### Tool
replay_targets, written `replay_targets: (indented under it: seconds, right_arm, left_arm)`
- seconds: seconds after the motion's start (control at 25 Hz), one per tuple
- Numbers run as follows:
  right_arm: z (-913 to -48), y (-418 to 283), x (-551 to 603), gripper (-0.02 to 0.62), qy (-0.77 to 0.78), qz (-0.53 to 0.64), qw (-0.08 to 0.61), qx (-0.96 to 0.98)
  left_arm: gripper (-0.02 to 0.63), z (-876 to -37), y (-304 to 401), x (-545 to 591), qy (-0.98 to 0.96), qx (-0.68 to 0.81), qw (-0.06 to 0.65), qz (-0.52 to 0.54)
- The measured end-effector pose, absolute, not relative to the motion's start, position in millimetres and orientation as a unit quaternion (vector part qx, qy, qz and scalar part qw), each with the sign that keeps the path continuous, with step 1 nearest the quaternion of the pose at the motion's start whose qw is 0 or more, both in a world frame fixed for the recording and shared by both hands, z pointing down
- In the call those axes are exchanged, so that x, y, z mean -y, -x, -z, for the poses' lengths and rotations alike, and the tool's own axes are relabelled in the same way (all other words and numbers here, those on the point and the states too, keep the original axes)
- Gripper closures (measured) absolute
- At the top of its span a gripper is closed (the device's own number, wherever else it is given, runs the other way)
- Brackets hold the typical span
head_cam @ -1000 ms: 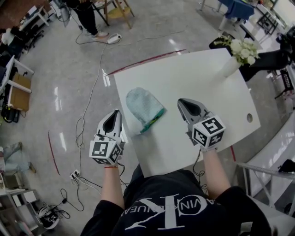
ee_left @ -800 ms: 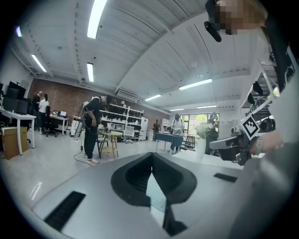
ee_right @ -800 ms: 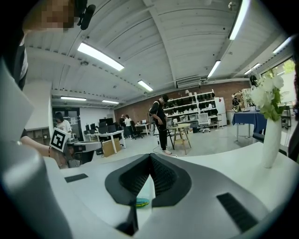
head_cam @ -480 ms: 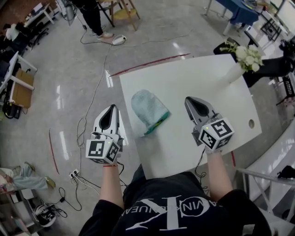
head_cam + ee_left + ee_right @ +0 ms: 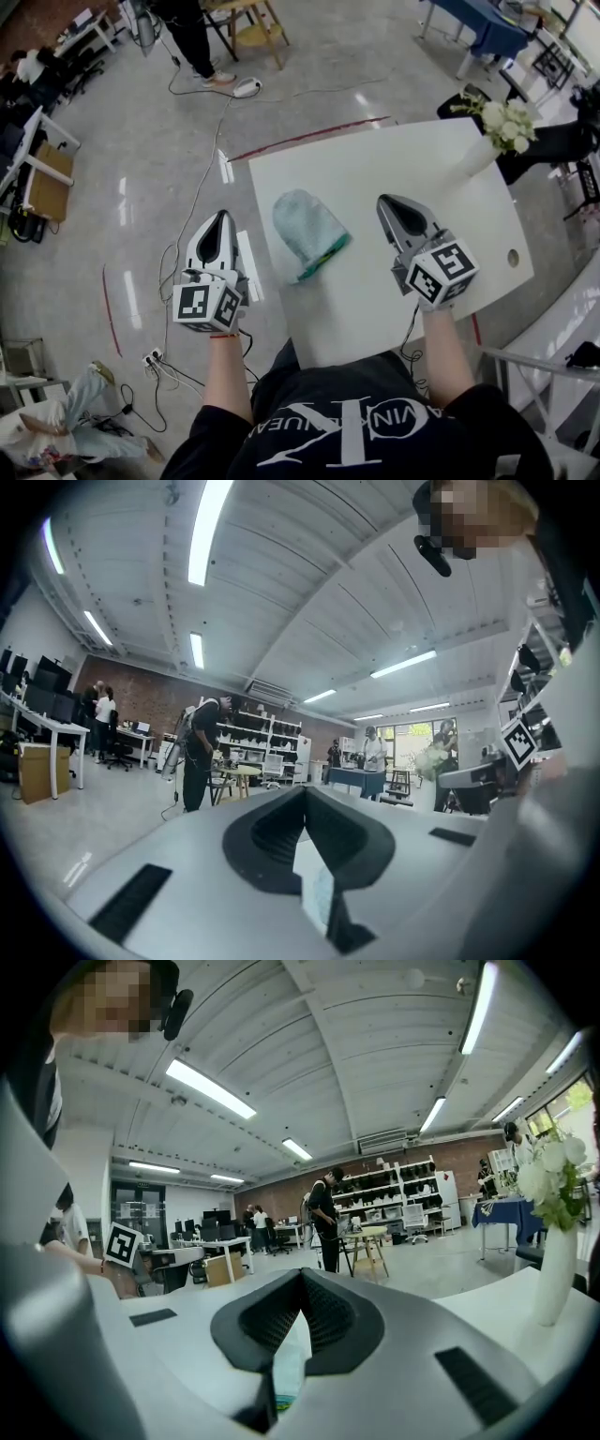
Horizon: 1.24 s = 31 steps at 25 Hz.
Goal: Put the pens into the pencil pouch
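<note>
Two grippers, both with jaws together and nothing between them: left gripper [image 5: 221, 225] off the table's [image 5: 412, 159] left edge, right gripper [image 5: 389, 206] above its near right part. One pale blue pencil pouch [image 5: 307, 230] lies flat by the left edge, mouth toward the near edge, green and yellow ends showing there (pens or trim, unclear); no loose pens in sight. Suggested handling: pin the pouch's closed end with one gripper, then nudge any protruding ends inward along its length.

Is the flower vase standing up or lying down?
Standing up. The white vase stands upright at the table's far right corner, flowers on top.
</note>
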State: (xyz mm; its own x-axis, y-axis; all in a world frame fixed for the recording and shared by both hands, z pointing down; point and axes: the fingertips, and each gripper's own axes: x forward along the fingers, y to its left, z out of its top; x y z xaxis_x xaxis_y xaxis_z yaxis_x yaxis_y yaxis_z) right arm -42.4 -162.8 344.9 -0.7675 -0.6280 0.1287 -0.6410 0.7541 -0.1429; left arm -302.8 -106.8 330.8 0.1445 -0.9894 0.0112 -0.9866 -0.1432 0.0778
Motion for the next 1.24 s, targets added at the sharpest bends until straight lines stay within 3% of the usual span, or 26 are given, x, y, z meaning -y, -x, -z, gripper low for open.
replay_targets:
  seconds: [1.24]
  right_arm:
    - [-347, 55, 160, 0.586, -0.33, -0.081, 0.034, 0.94]
  left_arm:
    - [0.603, -332, 321, 102, -0.737, 0.674, 0.042, 0.033]
